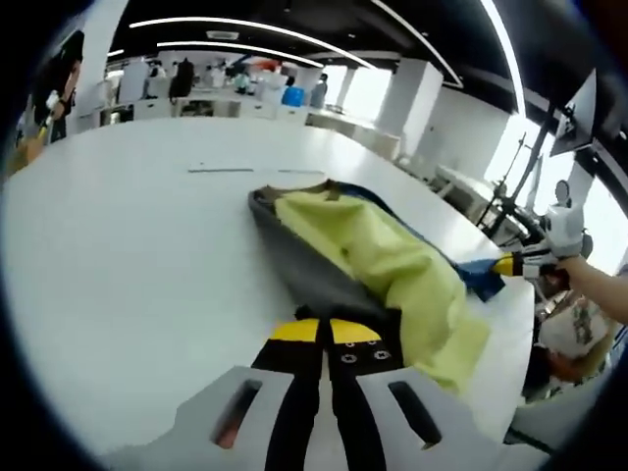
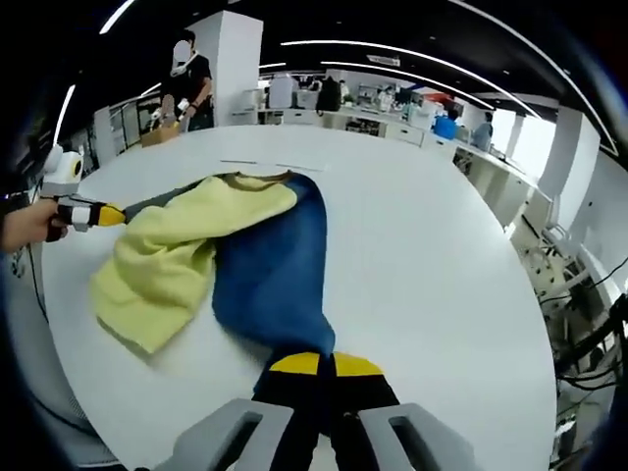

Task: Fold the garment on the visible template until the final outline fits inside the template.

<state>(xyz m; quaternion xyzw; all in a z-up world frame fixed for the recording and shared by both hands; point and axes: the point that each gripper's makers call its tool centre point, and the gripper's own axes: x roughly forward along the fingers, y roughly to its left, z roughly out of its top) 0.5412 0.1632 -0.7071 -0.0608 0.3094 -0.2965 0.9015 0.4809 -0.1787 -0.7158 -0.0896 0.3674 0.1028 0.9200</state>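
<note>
In the left gripper view, the left gripper (image 1: 325,332) is clenched on the grey edge of the garment (image 1: 378,257), which lies bunched on the white table (image 1: 118,265), yellow over grey. The fold looks only begun. In the right gripper view, the right gripper (image 2: 326,364) pinches the blue edge; faint template lines (image 2: 260,163) sit just beyond, with bare tabletop all around.

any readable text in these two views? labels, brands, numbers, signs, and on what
None that can be read.
Garment: yellow, blue and grey panels, no print or tag on the parts that show.
White table: thin dark lines at its far side, no lettering.
Left gripper and right gripper: yellow-tipped, jaws closed on the cloth's edge, no markings legible.
Background shelves and desks: too small and blurred to tell.
</note>
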